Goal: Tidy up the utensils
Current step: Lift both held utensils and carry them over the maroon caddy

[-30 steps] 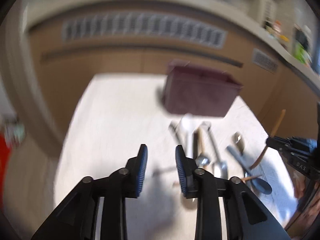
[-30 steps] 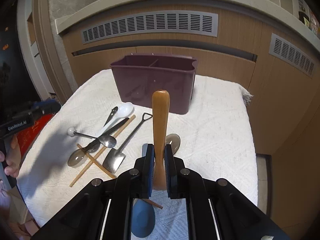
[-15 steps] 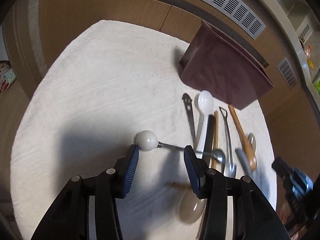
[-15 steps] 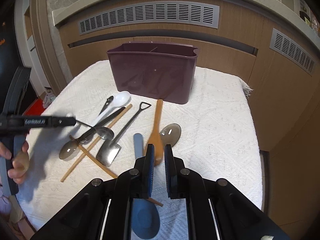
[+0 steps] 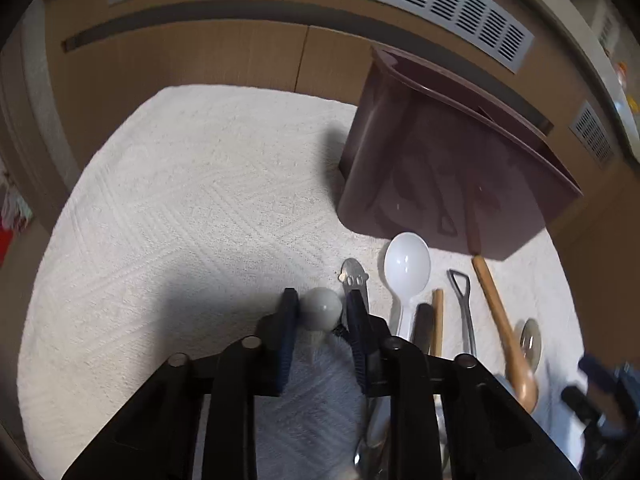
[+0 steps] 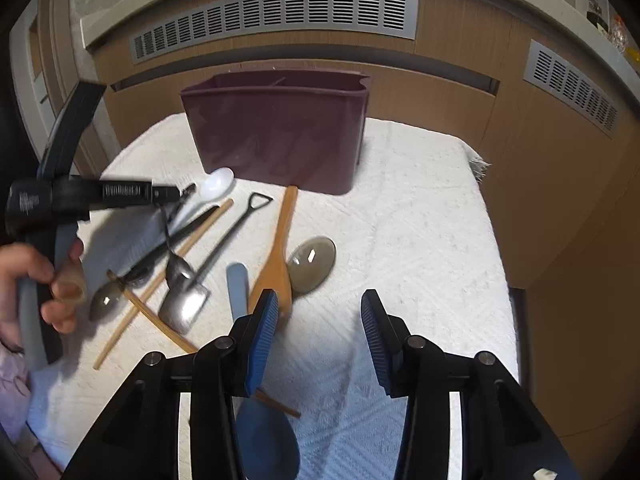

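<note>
A maroon utensil caddy [image 6: 280, 136] [image 5: 452, 176] stands at the back of a white cloth. Several utensils lie in front of it. My left gripper [image 5: 320, 312] is shut on the white ball end [image 5: 321, 313] of a metal spoon; in the right wrist view that spoon [image 6: 176, 256] hangs tilted from the left gripper [image 6: 176, 194]. My right gripper [image 6: 318, 312] is open and empty, just above the cloth. The wooden spoon [image 6: 278, 252] [image 5: 500, 328] lies on the cloth by its left finger.
On the cloth lie a white plastic spoon [image 5: 406, 268], a shovel-shaped metal spoon [image 6: 192, 300], chopsticks [image 6: 160, 280], a blue spatula [image 6: 240, 292] and a grey translucent spoon [image 6: 312, 260]. Wooden cabinet fronts stand behind. The cloth's right edge [image 6: 492, 240] drops off.
My left gripper closed on the spoon's white ball end and tilted the spoon up. My right gripper let go of the wooden spoon, which now lies on the cloth, and opened wide.
</note>
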`<state>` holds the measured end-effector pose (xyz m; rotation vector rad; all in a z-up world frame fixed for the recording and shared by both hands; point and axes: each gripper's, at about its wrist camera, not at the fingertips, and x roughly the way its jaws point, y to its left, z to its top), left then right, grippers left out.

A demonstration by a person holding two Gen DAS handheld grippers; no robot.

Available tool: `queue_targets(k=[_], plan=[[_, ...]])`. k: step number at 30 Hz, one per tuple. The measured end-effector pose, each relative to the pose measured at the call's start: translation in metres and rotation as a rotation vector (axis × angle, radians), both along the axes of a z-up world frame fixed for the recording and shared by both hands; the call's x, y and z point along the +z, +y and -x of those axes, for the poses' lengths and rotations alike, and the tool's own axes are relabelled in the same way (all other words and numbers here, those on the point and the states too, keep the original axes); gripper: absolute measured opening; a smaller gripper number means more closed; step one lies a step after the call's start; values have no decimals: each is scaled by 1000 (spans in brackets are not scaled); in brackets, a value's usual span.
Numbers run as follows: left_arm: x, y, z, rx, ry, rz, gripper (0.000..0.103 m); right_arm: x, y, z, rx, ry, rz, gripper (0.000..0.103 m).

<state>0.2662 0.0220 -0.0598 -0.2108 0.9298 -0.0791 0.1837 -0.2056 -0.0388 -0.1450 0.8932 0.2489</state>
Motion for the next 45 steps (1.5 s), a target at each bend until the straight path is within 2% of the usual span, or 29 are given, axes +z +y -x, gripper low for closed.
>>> queue_targets(k=[3,5,9,14,15,16,18,25,28,34,37,39,42,45], plan=[[8,0,18,-50,-73,-40,25,3,4,-24,36,26,-51,39],[18,1,31,-70,-131,-59,25,-1,13,-42,59,50,-55,31],[43,4,55,-88,-234,-53,23,-14,38,-72,107,96,-27,28],[74,1,76,-115,-347,-87,23,-39,58,-97,77,151,51,26],[78,0,78,-118,-362,-90,23,-40,58,-98,70,144,47,14],[80,2,83,-122,-373,-93,23,-39,58,-96,69,140,52,10],[86,0,87,-133,-392,-97,23,-37,58,-91,89,143,47,9],[102,-7,98,-152,-442,-132,23,3,25,-52,54,49,-77,9],[108,-12,101,-159,-458,-139,23,26,15,-37,47,-21,-97,9],[125,-19,107,-165,-501,-160,23,53,10,-20,58,-107,-135,9],[152,-21,101,-178,-557,-164,23,76,6,-16,66,-164,-178,9],[179,-23,92,-188,-620,-187,23,104,8,-18,71,-241,-187,9],[215,-28,72,-196,-697,-239,23,150,13,-29,77,-369,-184,9],[231,-34,47,-170,-748,-328,23,178,18,-49,69,-470,-171,9]])
